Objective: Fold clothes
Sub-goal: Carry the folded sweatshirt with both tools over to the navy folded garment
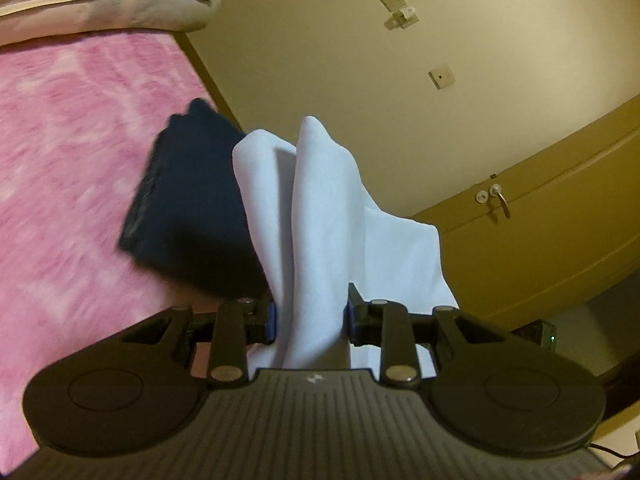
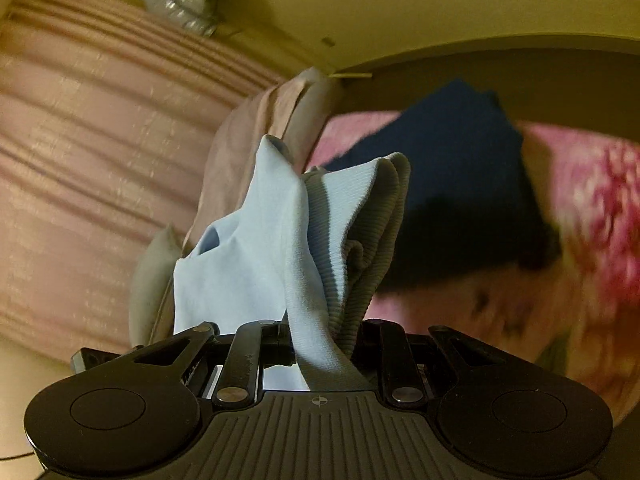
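Note:
A light blue garment (image 1: 320, 216) is bunched between the fingers of my left gripper (image 1: 310, 322), which is shut on it and holds it above the bed. In the right wrist view the same light blue garment (image 2: 272, 240), with its ribbed hem (image 2: 360, 220) showing, is pinched in my right gripper (image 2: 324, 344), also shut on it. Behind the cloth, a folded dark navy garment (image 1: 188, 208) lies on the pink bedspread (image 1: 68, 168); the right wrist view shows that navy garment (image 2: 452, 184) too. The fingertips of both grippers are hidden by the fabric.
Pillows (image 1: 100, 0) lie at the head of the bed. A beige wall (image 1: 360, 60) with a socket plate (image 1: 441, 76) and a wooden cabinet (image 1: 540, 248) with a key stand to the right. Pink striped curtains (image 2: 100, 140) hang on the left in the right wrist view.

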Tool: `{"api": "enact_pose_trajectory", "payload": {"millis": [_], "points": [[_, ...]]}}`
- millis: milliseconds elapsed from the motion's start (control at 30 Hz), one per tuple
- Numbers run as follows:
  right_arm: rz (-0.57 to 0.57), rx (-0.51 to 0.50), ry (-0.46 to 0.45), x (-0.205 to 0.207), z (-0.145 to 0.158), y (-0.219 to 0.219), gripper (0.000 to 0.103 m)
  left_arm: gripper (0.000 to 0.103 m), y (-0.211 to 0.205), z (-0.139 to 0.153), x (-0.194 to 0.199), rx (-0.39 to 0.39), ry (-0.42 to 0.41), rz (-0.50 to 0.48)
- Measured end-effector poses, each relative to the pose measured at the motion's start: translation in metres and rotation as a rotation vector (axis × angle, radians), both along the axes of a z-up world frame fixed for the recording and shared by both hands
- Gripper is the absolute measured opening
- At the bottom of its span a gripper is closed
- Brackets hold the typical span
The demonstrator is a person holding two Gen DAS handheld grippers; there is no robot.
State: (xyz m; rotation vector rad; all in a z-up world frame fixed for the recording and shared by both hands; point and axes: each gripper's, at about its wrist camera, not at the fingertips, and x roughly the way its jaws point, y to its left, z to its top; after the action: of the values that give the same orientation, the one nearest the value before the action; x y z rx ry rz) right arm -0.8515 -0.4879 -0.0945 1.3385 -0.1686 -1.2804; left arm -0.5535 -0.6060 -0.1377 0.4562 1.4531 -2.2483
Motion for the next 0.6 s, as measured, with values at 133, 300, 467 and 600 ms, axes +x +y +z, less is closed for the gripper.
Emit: {"api": "enact_pose_trajectory", "payload": {"millis": [133,300,467,600], "points": [[-0.031,0.002,-0.027,-0.036,-0.017,-0.041,0.019,0.026,-0.047,-0.009,-0.046,-0.01,-0.021,-0.014],[-0.039,0.021,-0.057,-0.061,-0.038,-0.082,0.019,0.026,-0.099,-0.028,-0.08,0.0,-0.05,-0.016],[-0.041,0.043,-0.079,-0.075,-0.059,-0.116,0.019,0.026,-0.135,-0.046,-0.096,0.019,-0.063,-0.015],[-0.048,0.064,-0.081,-0.086,-0.076,-0.129,0.019,0.026,-0.155,-0.061,-0.104,0.03,-0.068,-0.02]]}}
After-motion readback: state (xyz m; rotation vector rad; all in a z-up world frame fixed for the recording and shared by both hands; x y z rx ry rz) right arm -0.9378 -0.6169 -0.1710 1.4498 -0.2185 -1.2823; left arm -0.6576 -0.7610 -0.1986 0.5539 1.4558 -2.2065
